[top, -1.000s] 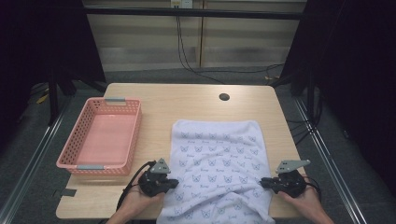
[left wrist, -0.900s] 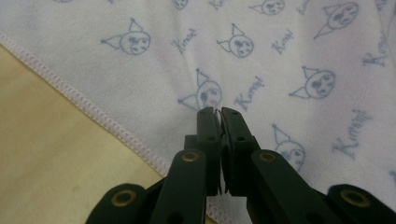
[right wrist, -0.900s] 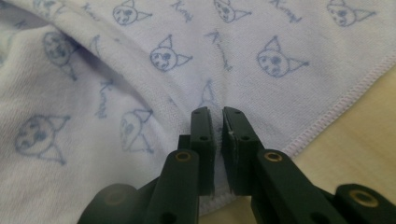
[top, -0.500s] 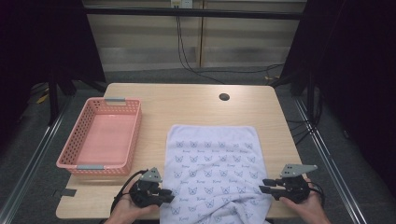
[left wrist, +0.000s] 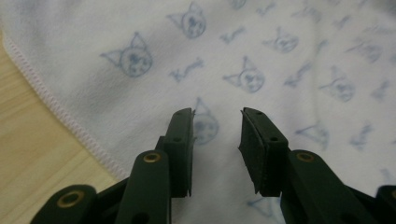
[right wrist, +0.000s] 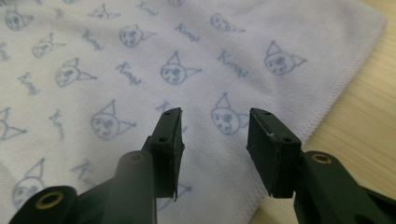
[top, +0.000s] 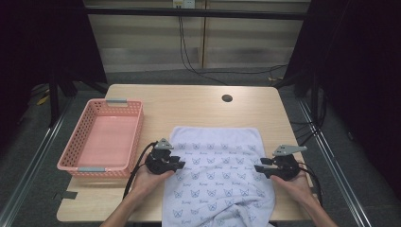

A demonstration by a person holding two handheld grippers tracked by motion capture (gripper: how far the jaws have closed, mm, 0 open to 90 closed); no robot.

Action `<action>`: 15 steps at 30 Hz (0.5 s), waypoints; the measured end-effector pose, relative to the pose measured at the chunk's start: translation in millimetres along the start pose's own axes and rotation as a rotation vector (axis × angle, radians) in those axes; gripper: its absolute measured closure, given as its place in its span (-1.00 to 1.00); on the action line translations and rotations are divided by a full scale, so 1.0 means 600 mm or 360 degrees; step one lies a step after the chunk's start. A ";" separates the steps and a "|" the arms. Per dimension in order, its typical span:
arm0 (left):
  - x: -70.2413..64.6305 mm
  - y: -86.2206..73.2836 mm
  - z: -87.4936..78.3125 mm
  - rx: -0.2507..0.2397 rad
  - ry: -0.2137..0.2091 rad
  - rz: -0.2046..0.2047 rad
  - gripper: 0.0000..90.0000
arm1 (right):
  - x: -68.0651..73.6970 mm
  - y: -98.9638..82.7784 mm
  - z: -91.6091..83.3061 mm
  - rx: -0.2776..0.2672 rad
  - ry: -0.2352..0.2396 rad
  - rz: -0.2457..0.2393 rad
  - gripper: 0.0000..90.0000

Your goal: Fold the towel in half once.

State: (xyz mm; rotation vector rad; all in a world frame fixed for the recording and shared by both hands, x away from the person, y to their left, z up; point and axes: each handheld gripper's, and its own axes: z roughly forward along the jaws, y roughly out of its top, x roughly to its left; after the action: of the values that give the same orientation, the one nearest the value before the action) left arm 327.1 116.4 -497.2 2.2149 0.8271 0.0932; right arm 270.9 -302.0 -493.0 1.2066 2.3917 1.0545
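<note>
Towel point(top: 220, 175) spread at lower centre of the table point(top: 189, 106), both grippers released over its side edges.

The towel lies flat, its near end hanging off the front edge. The left gripper point(top: 179, 165) and right gripper point(top: 258, 168) have just been opening; their jaws stand part open, nothing between them. To fold well, each should probably pinch an edge at matching spots. A pink basket point(top: 101, 137) sits at left, well clear; nothing blocks the way.

White patterned towel point(top: 218, 170), flat, overhanging table edge
</note>
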 end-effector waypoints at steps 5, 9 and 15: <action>-0.012 -0.003 -0.001 0.0004 0.0096 0.0075 0.53 | 0.010 -0.004 0.013 0.0049 -0.0053 -0.0077 0.31; -0.019 -0.013 -0.009 0.0017 0.0087 0.0107 0.77 | 0.019 -0.008 0.007 0.0059 -0.0035 -0.0104 0.66; -0.039 -0.035 -0.029 0.0059 -0.0015 0.0125 0.88 | 0.033 -0.025 -0.016 0.0107 0.0023 -0.0103 0.72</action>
State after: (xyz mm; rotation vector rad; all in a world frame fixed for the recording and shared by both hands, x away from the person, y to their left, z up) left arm 292.4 124.3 -494.6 2.2812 0.7421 0.1058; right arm 244.5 -297.3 -495.1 1.1389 2.4780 0.9739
